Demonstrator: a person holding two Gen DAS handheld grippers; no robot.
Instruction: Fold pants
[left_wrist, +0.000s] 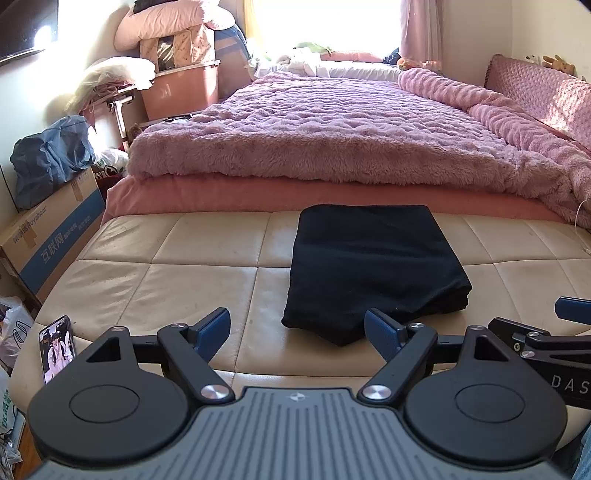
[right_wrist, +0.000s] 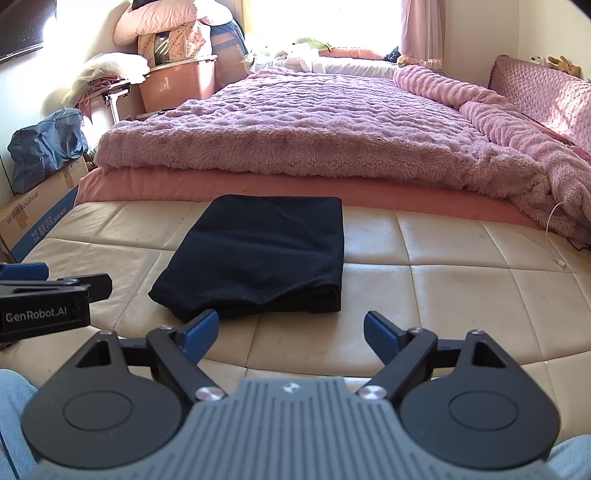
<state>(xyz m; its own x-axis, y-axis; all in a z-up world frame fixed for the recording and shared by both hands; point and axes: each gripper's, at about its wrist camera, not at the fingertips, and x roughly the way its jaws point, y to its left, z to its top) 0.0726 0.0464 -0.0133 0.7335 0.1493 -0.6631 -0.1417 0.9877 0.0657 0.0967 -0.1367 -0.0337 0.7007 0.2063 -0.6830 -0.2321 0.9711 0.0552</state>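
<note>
Left wrist view has the left hand-held gripper (left_wrist: 297, 330) spread wide, black pants (left_wrist: 373, 266) folded on the cream bench (left_wrist: 147, 273) at twelve o'clock, right hand-held gripper (right_wrist: 290, 332) equally spread.

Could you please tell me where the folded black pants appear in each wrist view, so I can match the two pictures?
Left wrist view: the folded black pants lie right of centre on the cream bench.
Right wrist view: the pants lie left of centre on the same bench.
Shared landmark: the fluffy pink blanket behind the bench.
</note>
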